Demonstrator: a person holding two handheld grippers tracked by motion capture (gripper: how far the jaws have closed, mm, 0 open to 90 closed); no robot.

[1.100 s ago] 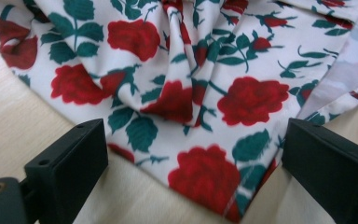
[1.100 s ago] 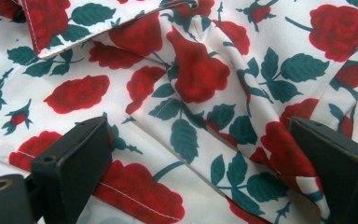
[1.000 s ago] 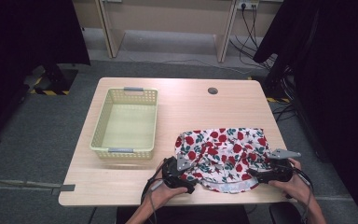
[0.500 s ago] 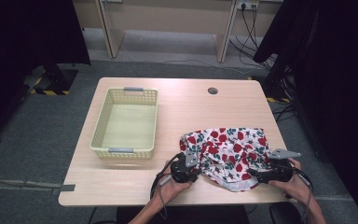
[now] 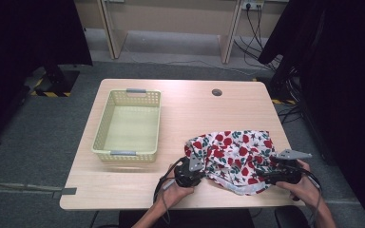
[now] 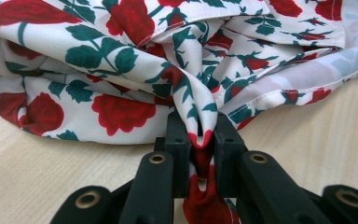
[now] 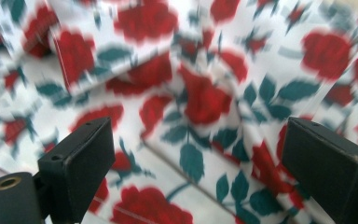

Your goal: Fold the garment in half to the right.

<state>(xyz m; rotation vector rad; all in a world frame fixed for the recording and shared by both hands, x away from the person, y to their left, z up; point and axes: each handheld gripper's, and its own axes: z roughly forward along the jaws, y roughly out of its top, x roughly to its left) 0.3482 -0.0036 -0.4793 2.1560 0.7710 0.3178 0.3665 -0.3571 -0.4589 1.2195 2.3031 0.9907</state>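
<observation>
A white cloth with red roses and green leaves (image 5: 233, 152) lies crumpled on the near right part of the wooden table (image 5: 195, 109). My left gripper (image 5: 196, 167) is at the cloth's near left edge. Its jaws have just been closing, and in the left gripper view the left gripper (image 6: 200, 137) is shut on a pinched fold of the cloth (image 6: 121, 56). My right gripper (image 5: 262, 174) is at the cloth's near right edge. In the right gripper view the right gripper (image 7: 200, 149) stands open, its jaws wide apart over the cloth (image 7: 200, 98), which looks blurred.
A pale yellow plastic basket (image 5: 103, 137) stands empty on the left half of the table. A round cable hole (image 5: 216, 92) sits near the far edge. Dark curtains and cables surround the table.
The left gripper's jaws have closed on a fold at the cloth's left edge, and that edge has bunched in slightly. The right gripper has stayed in place.
</observation>
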